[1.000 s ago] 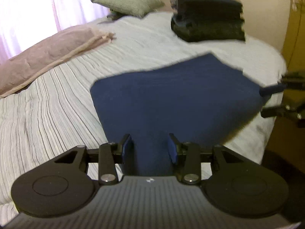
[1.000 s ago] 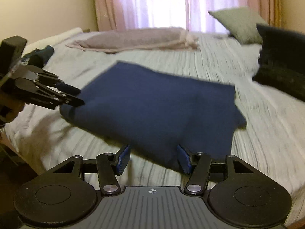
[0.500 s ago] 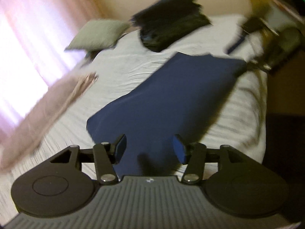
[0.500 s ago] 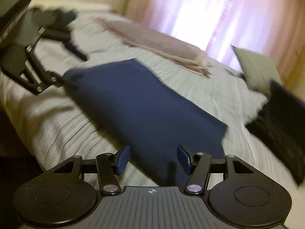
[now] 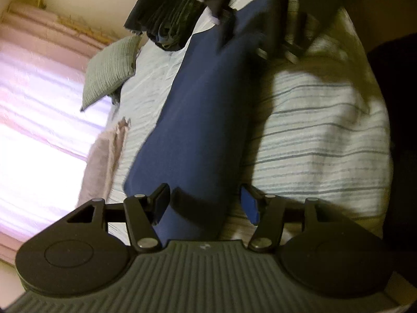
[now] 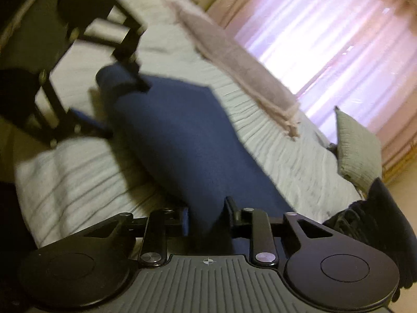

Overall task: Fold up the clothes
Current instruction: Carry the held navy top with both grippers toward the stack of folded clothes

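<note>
Navy garment [image 5: 198, 120] lies folded into a long strip across the striped bed cover [image 5: 320, 140], between both grippers. Pink blanket [image 6: 242, 65] runs along the window side, grey-green cushion [image 6: 357, 148] and a dark stack of folded clothes [image 5: 169, 10] at the far end. Left gripper [image 5: 206, 203] straddles one end of the strip, jaws opening, pads clear of the cloth. Right gripper [image 6: 207, 220] jaws closing on the other end, cloth bunched between them.
</note>
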The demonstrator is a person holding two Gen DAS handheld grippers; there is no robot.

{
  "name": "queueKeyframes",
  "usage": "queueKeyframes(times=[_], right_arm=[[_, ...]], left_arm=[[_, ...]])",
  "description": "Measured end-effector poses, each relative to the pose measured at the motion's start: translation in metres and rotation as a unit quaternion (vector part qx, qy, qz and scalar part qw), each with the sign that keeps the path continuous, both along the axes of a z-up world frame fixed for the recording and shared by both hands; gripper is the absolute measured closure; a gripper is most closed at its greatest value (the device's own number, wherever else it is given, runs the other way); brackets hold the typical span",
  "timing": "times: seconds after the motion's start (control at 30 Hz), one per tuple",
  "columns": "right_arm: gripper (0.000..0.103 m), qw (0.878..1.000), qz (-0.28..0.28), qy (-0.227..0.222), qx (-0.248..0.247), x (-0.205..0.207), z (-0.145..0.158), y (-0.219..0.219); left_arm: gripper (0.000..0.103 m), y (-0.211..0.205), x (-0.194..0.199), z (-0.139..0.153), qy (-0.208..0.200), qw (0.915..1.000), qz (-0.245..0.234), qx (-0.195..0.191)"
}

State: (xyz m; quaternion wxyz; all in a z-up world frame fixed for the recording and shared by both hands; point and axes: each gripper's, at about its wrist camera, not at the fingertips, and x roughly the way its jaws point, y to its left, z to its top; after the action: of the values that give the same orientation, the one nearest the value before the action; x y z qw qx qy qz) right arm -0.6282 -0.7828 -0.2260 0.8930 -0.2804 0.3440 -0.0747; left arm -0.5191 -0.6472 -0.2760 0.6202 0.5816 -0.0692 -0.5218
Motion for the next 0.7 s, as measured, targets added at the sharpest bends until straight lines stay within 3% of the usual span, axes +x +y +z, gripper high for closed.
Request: queueKeyframes(times=[0.1, 0.23, 0.33, 0.4, 0.47, 0.7], right_arm=[[0.079, 1.000, -0.002, -0.007, 0.006, -0.008, 0.004, -0.003], [0.079, 1.000, 0.003, -0.004, -0.009, -0.018, -0.012, 0.001], [0.078, 1.000, 0.002, -0.006, -0.029, -0.022, -0.019, 0.006], [0.065, 0.998, 0.001, 0.001, -0.058, -0.024, -0.025, 0.009], [0.061, 0.997, 0.001, 0.008, -0.082, -0.026, -0.031, 0.009], [0.060, 0.994, 0.010, 0.017, -0.112, -0.018, -0.035, 0.009]], left_arm=[[0.050, -0.002, -0.001, -0.004, -0.037, 0.9993, -0.004, -0.004], [0.051, -0.007, 0.002, -0.014, -0.070, 0.9976, -0.002, -0.002], [0.061, -0.009, 0.005, -0.018, -0.051, 0.9986, -0.001, 0.008], [0.064, -0.009, 0.008, -0.020, -0.041, 0.9991, 0.000, 0.009], [0.065, -0.008, 0.009, -0.019, -0.031, 0.9995, 0.002, 0.008], [0.067, -0.015, 0.016, -0.011, 0.005, 0.9999, 0.009, 0.006]])
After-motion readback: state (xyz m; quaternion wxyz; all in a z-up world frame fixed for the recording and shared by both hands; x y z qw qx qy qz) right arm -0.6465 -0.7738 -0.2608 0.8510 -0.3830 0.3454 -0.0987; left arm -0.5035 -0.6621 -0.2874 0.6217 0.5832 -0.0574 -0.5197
